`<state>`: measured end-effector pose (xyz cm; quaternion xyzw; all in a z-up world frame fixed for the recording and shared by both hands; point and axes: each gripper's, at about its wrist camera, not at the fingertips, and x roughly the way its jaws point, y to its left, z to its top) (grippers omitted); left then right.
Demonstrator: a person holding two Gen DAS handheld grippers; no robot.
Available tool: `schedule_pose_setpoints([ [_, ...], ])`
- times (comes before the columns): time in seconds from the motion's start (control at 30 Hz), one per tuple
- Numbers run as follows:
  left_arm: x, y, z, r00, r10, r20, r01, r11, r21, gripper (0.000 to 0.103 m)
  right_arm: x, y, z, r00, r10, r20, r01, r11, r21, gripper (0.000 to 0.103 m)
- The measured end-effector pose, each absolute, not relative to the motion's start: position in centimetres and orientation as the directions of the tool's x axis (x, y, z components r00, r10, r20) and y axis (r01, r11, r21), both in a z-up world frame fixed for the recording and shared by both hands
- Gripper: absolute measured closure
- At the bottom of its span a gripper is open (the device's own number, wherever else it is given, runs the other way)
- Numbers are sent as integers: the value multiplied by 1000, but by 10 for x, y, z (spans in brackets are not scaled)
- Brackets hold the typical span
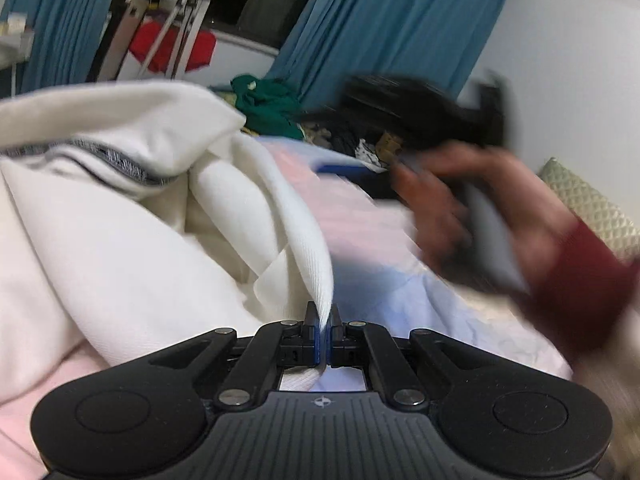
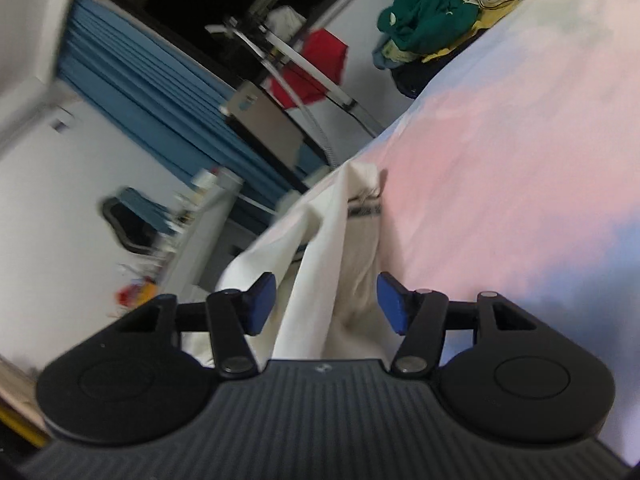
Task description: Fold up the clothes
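Pinching a fold of the white garment (image 1: 168,216), the left gripper (image 1: 324,332) has its blue pads pressed together with the cloth edge caught between them. Garment rises from the jaws in a taut ridge, then bunches in loose folds to the left; a grey-patterned band (image 1: 120,162) runs along an inner hem. It lies on a bedsheet (image 1: 432,304) of pale pink and blue.

Right gripper (image 2: 326,300): pads stand apart, white cloth hanging in the gap, neither pad seen pressing on it. From the left wrist view, the right hand (image 1: 472,216) with a dark red sleeve (image 1: 580,292) appears heavily blurred over the sheet, holding its black device.

Far end of the bed: heap of clothes topped by a green garment (image 2: 428,12). Behind, blue curtains (image 1: 400,28), a red cloth (image 2: 316,64) on a drying rack, white wall. A quilted cushion (image 1: 592,204) sits at the right edge.
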<state>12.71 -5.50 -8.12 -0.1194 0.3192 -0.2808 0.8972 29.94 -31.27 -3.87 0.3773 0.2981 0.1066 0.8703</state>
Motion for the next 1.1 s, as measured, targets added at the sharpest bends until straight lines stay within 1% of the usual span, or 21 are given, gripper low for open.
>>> schedule_pose_setpoints([
  [0.13,141,-44,-88,603,-630,-490,446,775,-447,101,395,-281,-38,770,365,-523,49,784,619,45],
  [0.17,145,-41,-91,591,-641,-489,443,765,-467,101,416,-271,-39,763,346,-546,48,812,582,46],
  [0.2,149,-38,-95,581,-651,-488,442,756,-482,101,438,-261,-41,756,327,-567,46,838,544,52],
  [0.27,156,-34,-103,562,-668,-488,439,741,-508,101,473,-246,-53,743,281,-608,79,865,496,55],
  [0.3,159,-34,-105,551,-677,-487,436,732,-523,101,488,-240,-62,731,268,-627,91,873,480,59],
  [0.33,162,-33,-106,544,-687,-482,439,722,-535,101,501,-234,-71,718,258,-646,100,881,463,65],
  [0.37,164,-33,-107,537,-696,-476,441,713,-544,101,513,-228,-81,698,256,-669,110,884,453,67],
  [0.4,166,-33,-108,538,-698,-473,448,712,-541,101,520,-223,-86,687,261,-678,111,884,454,74],
  [0.43,168,-33,-109,537,-702,-468,455,708,-540,101,524,-219,-90,682,269,-680,108,883,457,85],
  [0.47,170,-32,-110,534,-708,-463,458,702,-545,101,524,-215,-89,687,261,-678,99,891,443,90],
  [0.53,173,-28,-114,522,-718,-462,452,691,-564,101,519,-209,-82,709,228,-667,84,912,401,97],
  [0.6,172,-24,-114,516,-725,-456,458,684,-569,101,506,-218,-66,745,207,-635,92,910,405,97],
  [0.67,166,-21,-108,520,-737,-431,482,671,-564,101,485,-236,-43,787,193,-586,101,897,430,97],
  [0.73,158,-19,-102,535,-735,-415,507,673,-538,101,459,-258,-18,834,174,-523,94,890,446,97],
  [0.87,146,-9,-90,575,-734,-361,530,671,-519,101,370,-319,24,936,81,-342,111,855,507,97],
  [0.93,141,-9,-84,601,-706,-376,530,703,-474,101,316,-347,35,961,-14,-278,154,859,488,97],
  [0.97,139,-10,-81,612,-690,-387,527,720,-451,101,293,-359,33,961,-52,-272,186,848,496,97],
  [1.1,133,-15,-80,626,-654,-425,512,756,-408,101,209,-405,10,938,-172,-301,321,759,566,97],
])
